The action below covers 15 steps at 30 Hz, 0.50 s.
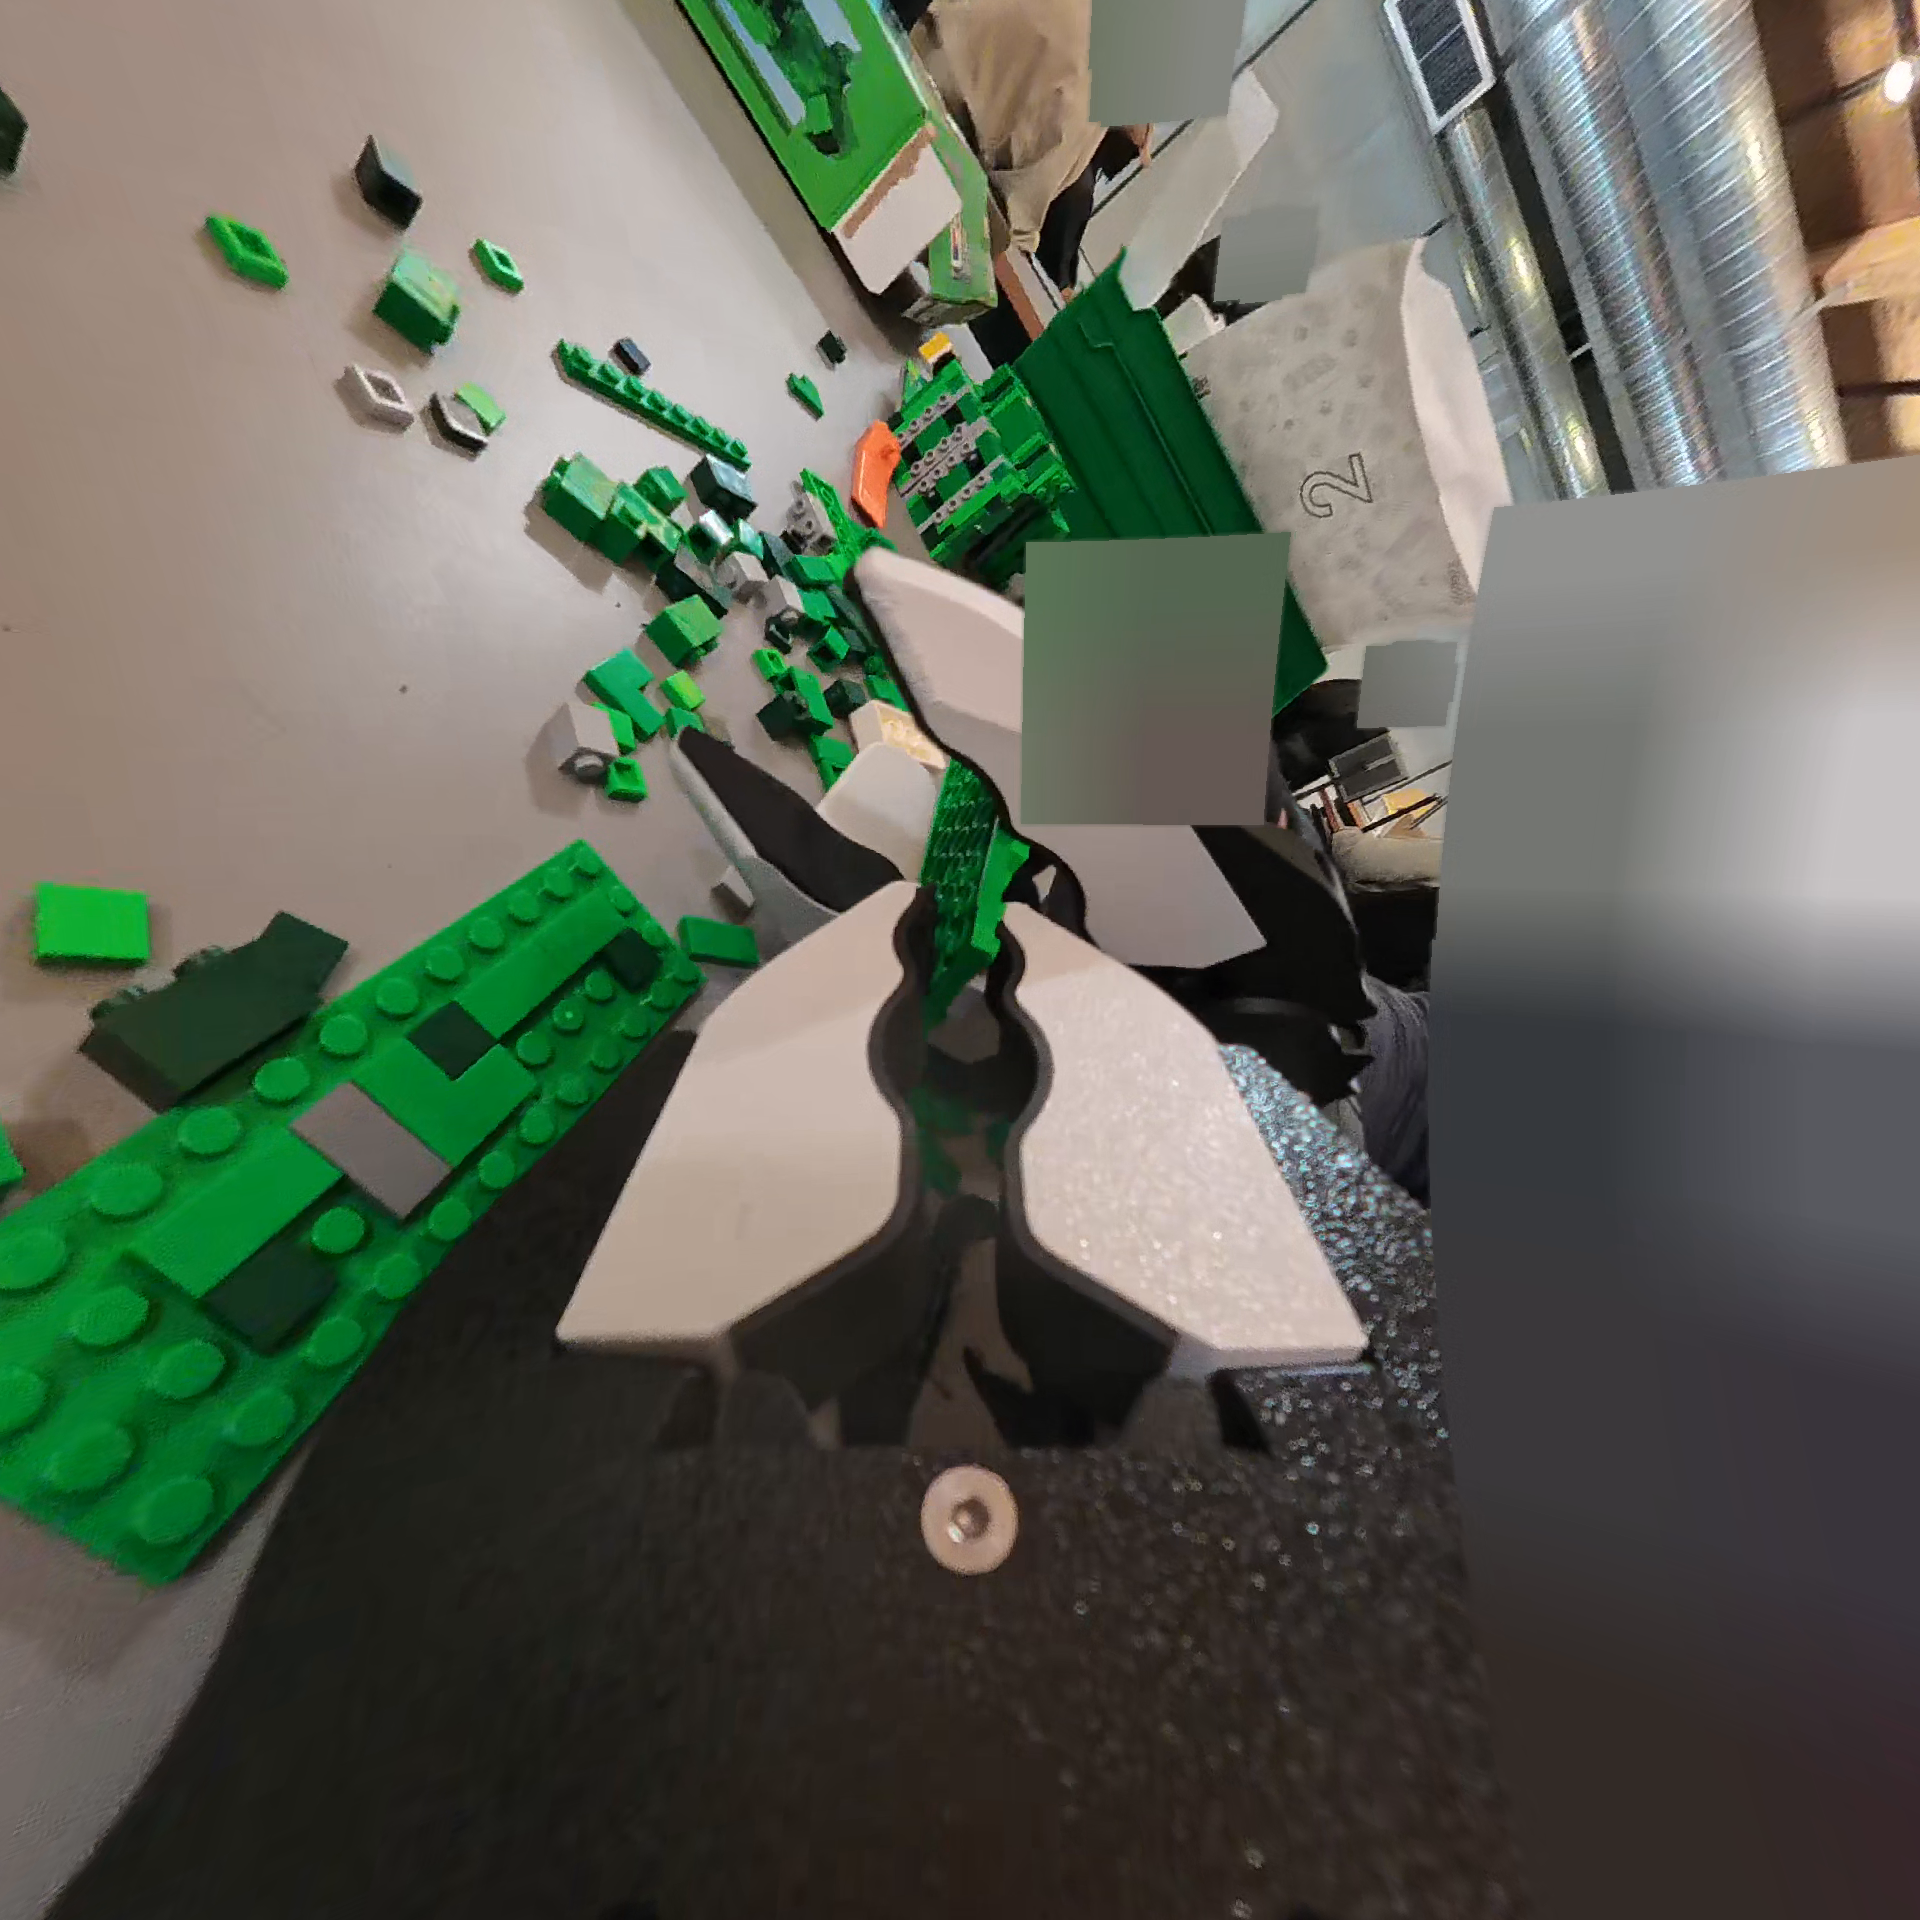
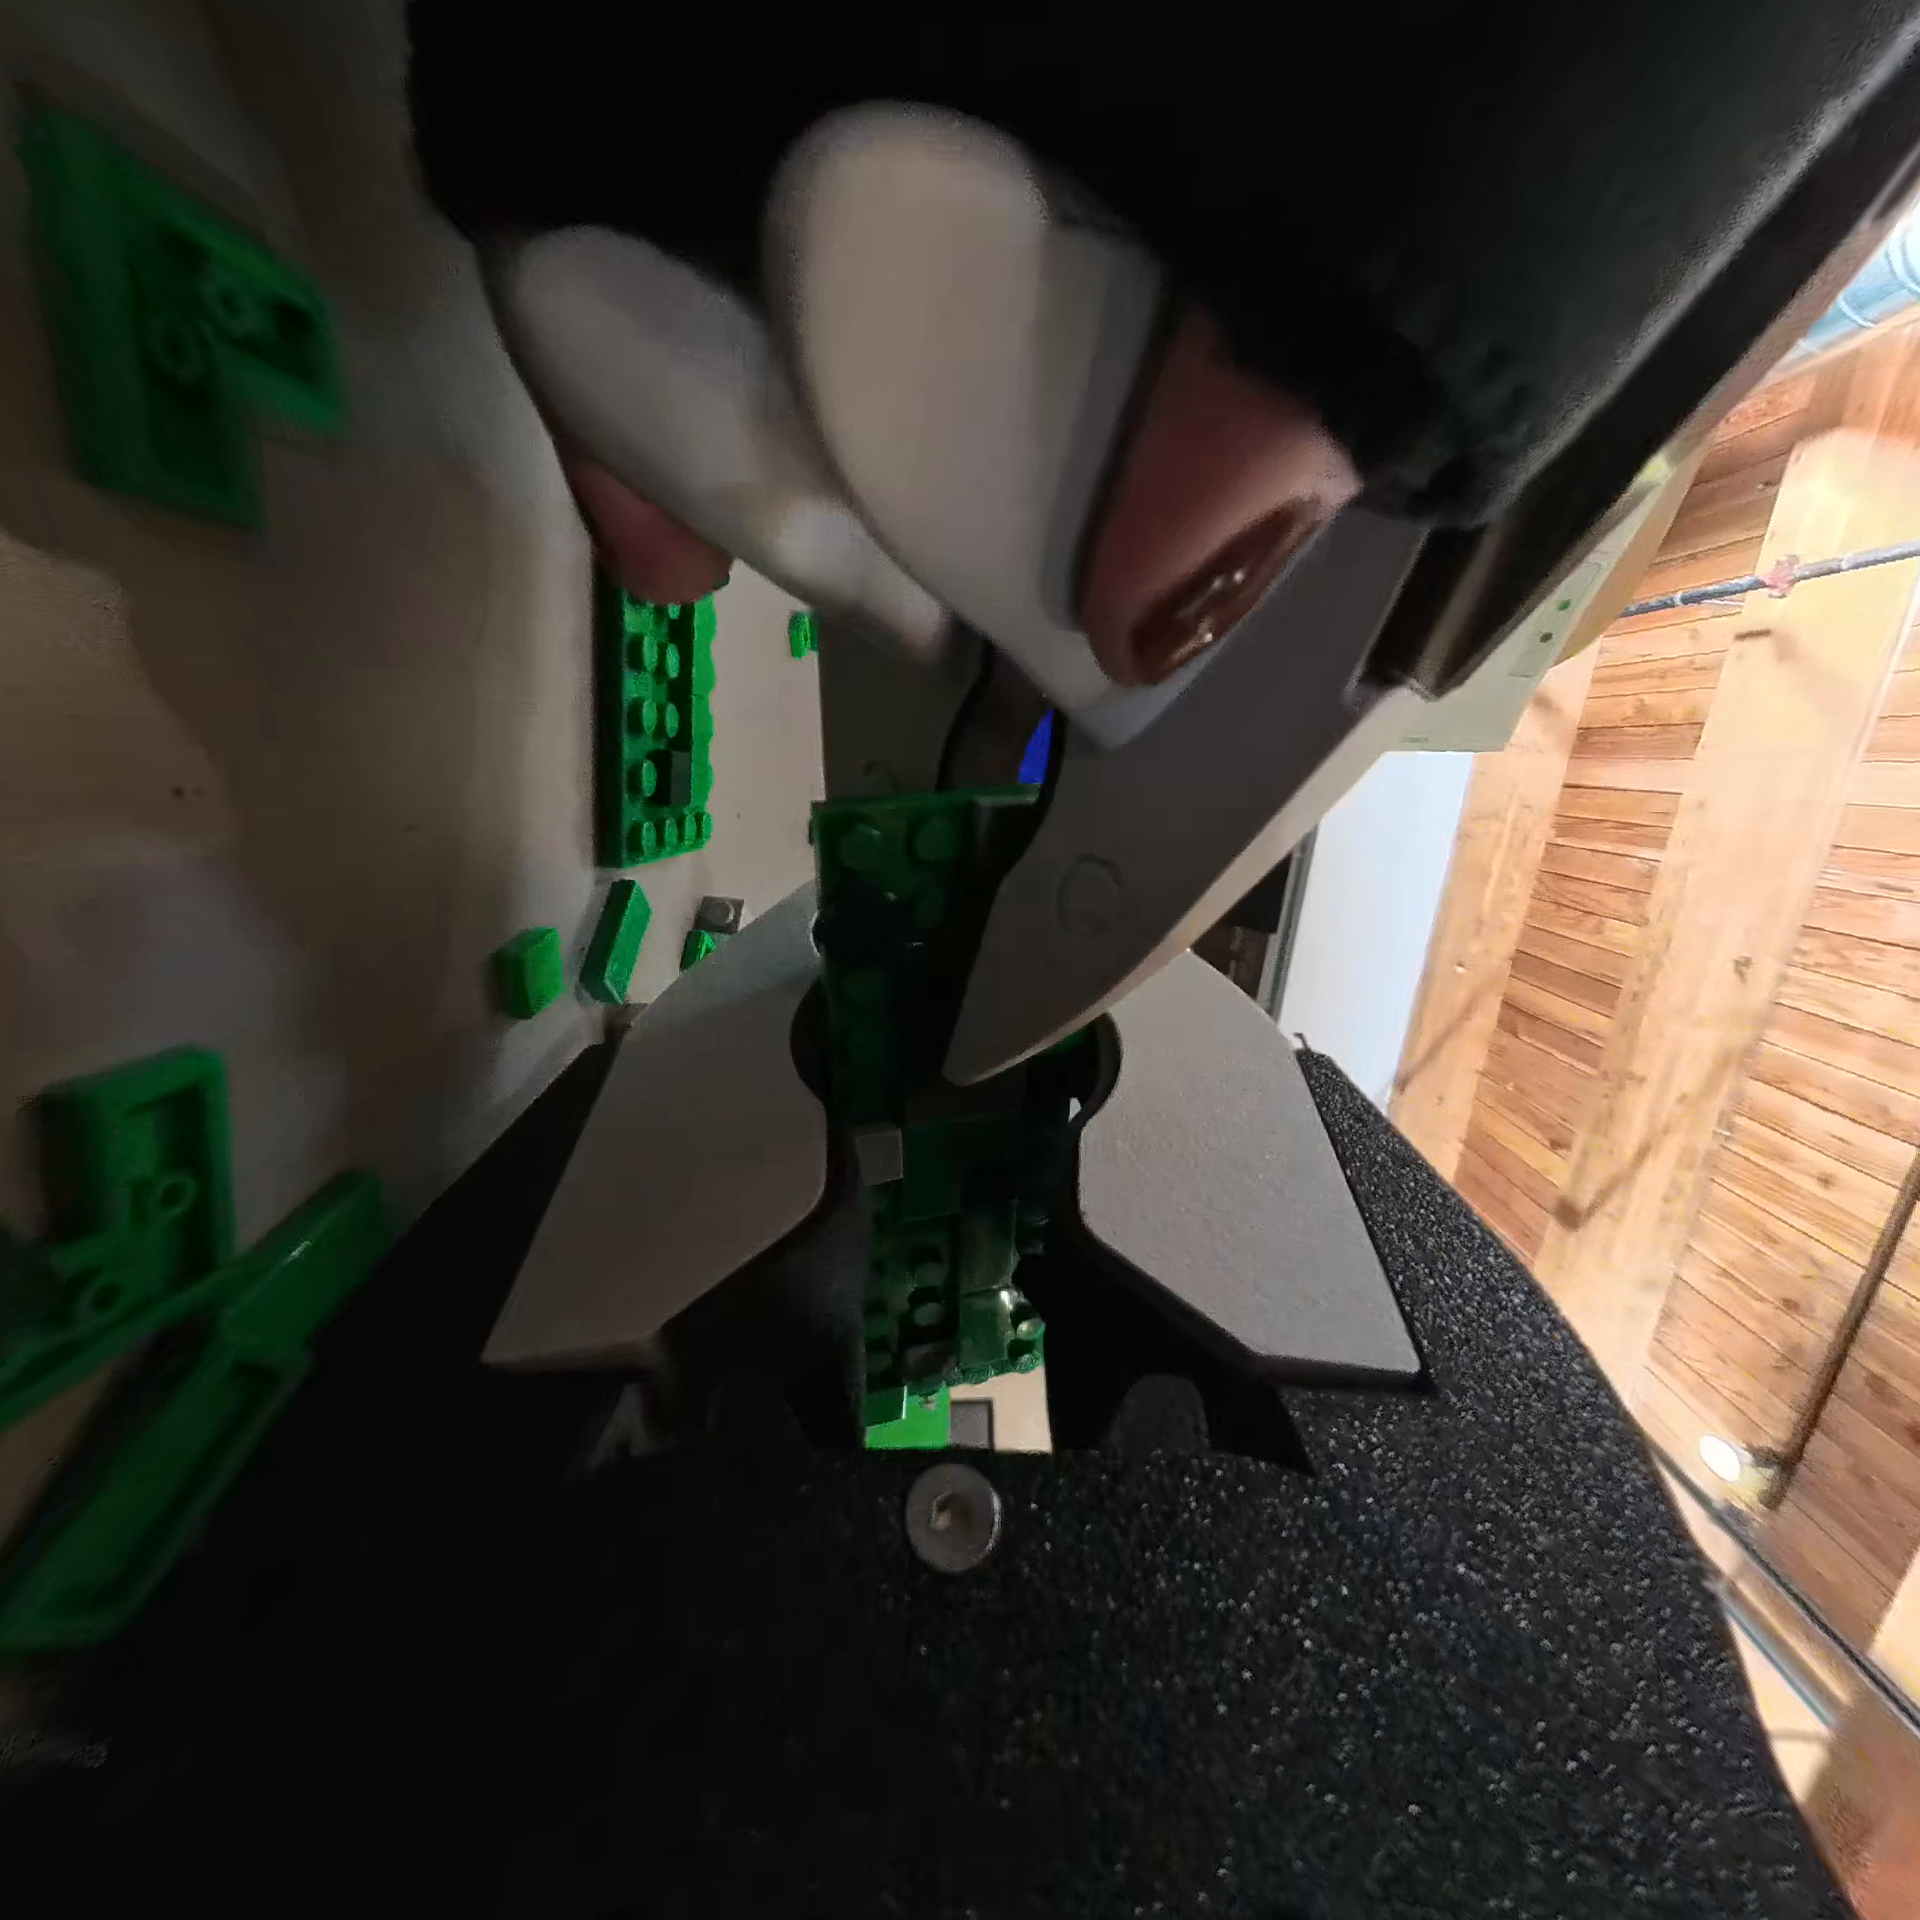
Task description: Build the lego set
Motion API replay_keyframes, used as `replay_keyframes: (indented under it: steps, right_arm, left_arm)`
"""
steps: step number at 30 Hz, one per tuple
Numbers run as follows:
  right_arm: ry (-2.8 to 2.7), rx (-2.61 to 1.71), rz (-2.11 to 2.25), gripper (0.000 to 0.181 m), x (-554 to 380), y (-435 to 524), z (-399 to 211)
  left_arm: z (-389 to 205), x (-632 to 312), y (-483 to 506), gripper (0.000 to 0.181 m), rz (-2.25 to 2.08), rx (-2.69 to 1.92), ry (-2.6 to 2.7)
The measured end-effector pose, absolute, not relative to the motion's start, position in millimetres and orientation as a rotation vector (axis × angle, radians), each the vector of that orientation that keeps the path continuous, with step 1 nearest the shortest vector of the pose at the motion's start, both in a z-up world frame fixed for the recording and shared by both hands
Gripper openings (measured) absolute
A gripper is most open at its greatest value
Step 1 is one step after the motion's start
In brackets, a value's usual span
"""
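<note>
- Left tool (image 1: 961, 940): closed edge-on upon a green plate assembly (image 1: 966, 862), raised above the table (image 1: 208, 623).
- Right tool (image 2: 951, 1049): closed upon the same assembly (image 2: 904, 935) from the opposite end; both tools were equally near.
- Assembly: long axis ran between the two tools, along their fingers.
- Studded green baseplate (image 1: 343, 1174): flat on the table, beside the left tool.
- Loose green bricks (image 1: 665, 561): scattered farther off.

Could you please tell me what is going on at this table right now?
A person is building a Lego set with two handheld grippers. The left gripper and the right gripper both clamp one green studded Lego assembly, held above the grey table. Loose green bricks and a large green baseplate with tiles lie on it.
</note>
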State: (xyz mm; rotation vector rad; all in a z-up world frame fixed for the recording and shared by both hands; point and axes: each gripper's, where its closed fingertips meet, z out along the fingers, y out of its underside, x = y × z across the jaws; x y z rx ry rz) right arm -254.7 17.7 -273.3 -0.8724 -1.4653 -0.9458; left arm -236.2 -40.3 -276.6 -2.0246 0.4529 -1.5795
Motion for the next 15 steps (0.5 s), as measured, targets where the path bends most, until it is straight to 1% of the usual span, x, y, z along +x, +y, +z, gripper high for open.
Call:
replay_keyframes:
  steps: [13, 14, 15]
  right_arm:
    - [-1.455, -0.82, -1.003, 0.038, -254.8, 20.3, -268.0]
    - [-1.441, -0.819, -0.994, 0.02, -255.1, 19.6, -266.8]
    - [-1.429, -0.785, -1.002, 0.018, -255.8, 17.9, -263.6]
  left_arm:
    - [-273.9, -234.9, -38.7, 0.01, -1.76, -2.028, 0.342]
    - [-273.9, -234.9, -38.5, 0.01, -1.768, -2.029, 0.336]
    - [-270.3, -235.9, -37.1, 0.008, -1.812, -2.002, 0.301]
